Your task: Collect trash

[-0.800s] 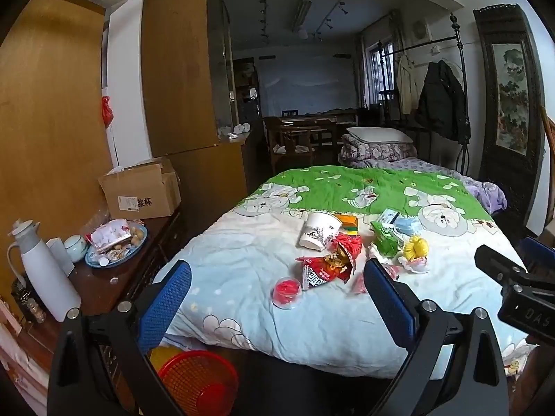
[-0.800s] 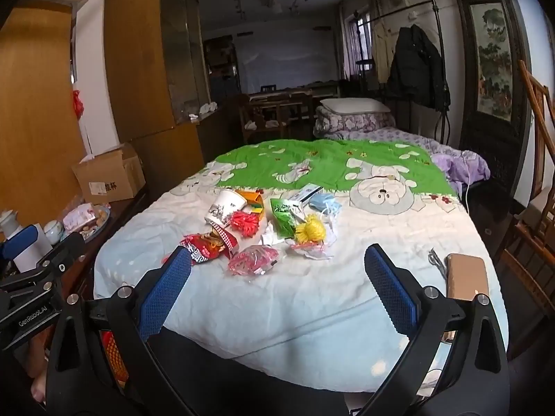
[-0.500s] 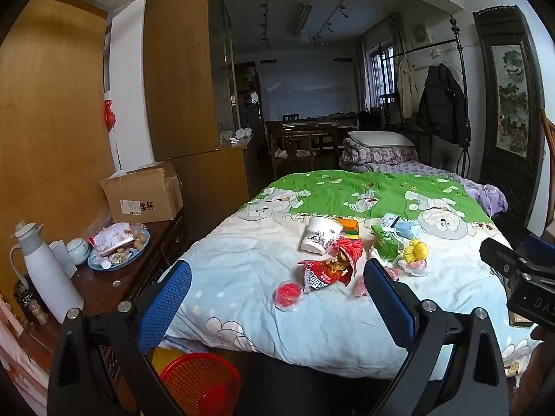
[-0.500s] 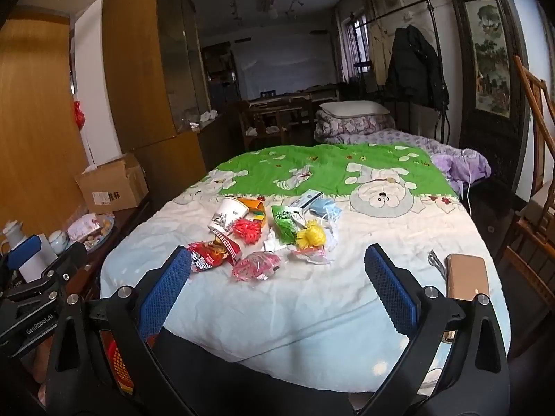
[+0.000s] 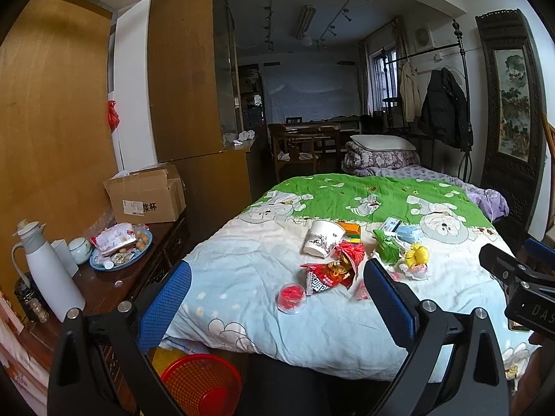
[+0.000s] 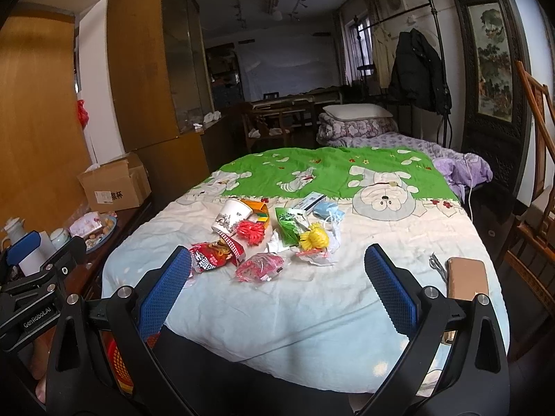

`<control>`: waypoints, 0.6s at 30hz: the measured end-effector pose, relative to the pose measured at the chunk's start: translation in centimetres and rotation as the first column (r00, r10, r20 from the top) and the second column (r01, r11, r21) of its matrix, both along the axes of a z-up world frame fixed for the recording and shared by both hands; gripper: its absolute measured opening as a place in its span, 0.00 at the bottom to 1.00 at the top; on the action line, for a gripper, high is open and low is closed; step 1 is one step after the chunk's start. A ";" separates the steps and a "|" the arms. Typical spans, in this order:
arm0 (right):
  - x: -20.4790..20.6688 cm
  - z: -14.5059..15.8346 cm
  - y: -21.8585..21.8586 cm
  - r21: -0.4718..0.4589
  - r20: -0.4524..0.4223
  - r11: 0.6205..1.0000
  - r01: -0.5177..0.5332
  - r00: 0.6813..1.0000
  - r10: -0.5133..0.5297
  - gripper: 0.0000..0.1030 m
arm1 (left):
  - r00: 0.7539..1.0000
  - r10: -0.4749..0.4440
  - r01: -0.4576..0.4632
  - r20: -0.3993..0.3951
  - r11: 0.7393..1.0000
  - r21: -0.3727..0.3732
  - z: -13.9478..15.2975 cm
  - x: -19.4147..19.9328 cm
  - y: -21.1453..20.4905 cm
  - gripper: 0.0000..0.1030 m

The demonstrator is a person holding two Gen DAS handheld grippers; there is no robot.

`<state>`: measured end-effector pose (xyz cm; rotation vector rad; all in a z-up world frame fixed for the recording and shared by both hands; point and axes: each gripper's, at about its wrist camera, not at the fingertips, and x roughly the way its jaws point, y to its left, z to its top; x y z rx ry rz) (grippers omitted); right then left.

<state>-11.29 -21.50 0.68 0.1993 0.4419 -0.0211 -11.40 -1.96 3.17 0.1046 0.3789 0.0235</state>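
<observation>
- The left gripper [image 5: 277,298] and the right gripper [image 6: 277,287] are both hovering released, holding nothing.
- The colourful pile of snack wrappers [image 6: 274,235] is lying mid-bed on the pale blue quilt [image 6: 312,312].
- The red mesh plastic basket [image 5: 201,384] is standing below the quilt's near left corner.

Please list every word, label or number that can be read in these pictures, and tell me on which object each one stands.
"浆杯": on the side of the cardboard box, beside a white label whose print is too small to read.
"GenRobot.AI": on the body of the left gripper, seen from the right wrist.
"DAS": on the body of the right gripper, cut off at the picture's edge.
Red snack bag: large white characters, too distorted to read.
Green packet: print too blurred.
</observation>
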 end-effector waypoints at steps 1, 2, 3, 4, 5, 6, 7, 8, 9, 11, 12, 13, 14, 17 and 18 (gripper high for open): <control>0.0 0.1 0.0 -0.002 0.000 1.000 0.000 1.000 0.000 0.93 | 1.000 -0.001 0.001 0.000 1.000 0.000 0.0 0.0 0.0 0.95; -0.1 0.1 0.0 -0.006 0.004 1.000 0.001 1.000 -0.001 0.93 | 1.000 -0.001 0.001 0.000 1.000 -0.001 0.0 0.0 0.0 0.95; -0.1 0.1 0.0 -0.008 0.007 1.000 0.001 1.000 -0.001 0.94 | 1.000 -0.001 0.001 0.000 1.000 0.000 0.0 -0.1 0.0 0.94; -0.1 0.1 0.0 -0.007 0.009 1.000 0.000 1.000 0.000 0.93 | 1.000 0.000 0.000 0.001 1.000 0.000 0.0 0.0 0.0 0.94; -0.1 0.1 0.1 -0.007 0.011 1.000 0.001 1.000 -0.001 0.93 | 1.000 0.000 0.000 0.001 1.000 0.000 0.0 0.0 0.0 0.94; -0.1 0.1 0.1 -0.007 0.012 1.000 0.002 1.000 -0.002 0.93 | 1.000 0.000 0.000 0.000 1.000 -0.001 0.0 0.0 0.0 0.94; -0.1 0.2 0.2 -0.014 0.017 1.000 0.001 1.000 -0.001 0.93 | 1.000 0.001 -0.001 0.000 1.000 -0.001 0.0 0.0 0.0 0.94; -0.1 0.2 0.2 -0.011 0.018 1.000 0.001 1.000 0.000 0.93 | 1.000 0.001 -0.001 0.000 1.000 -0.001 0.0 0.0 0.0 0.94; -0.1 0.3 0.3 -0.011 0.018 1.000 0.001 1.000 0.000 0.93 | 1.000 0.002 -0.002 -0.001 1.000 -0.002 0.0 0.0 0.0 0.94; -0.1 0.2 0.2 -0.007 0.015 1.000 0.001 1.000 -0.001 0.93 | 1.000 0.000 0.000 0.000 1.000 -0.001 0.0 0.0 0.0 0.94; -0.1 0.2 0.3 -0.007 0.014 1.000 0.001 1.000 -0.001 0.93 | 1.000 0.000 0.000 0.000 1.000 -0.001 0.0 -0.1 0.0 0.94; -0.1 0.2 0.2 -0.006 0.009 1.000 0.001 1.000 -0.001 0.93 | 1.000 0.000 0.000 0.000 1.000 -0.001 0.0 0.0 0.0 0.94; 0.0 0.1 0.1 -0.006 0.006 1.000 0.001 1.000 -0.001 0.93 | 1.000 0.000 0.000 0.000 1.000 -0.001 0.0 0.0 0.1 0.94; -0.1 0.2 0.2 -0.003 0.001 1.000 0.000 1.000 0.000 0.93 | 1.000 0.000 0.000 0.001 1.000 -0.001 0.0 0.0 0.1 0.94; 0.0 0.1 0.1 -0.004 -0.004 1.000 0.001 1.000 -0.001 0.93 | 1.000 0.000 0.000 0.001 1.000 -0.001 0.0 0.0 0.1 0.95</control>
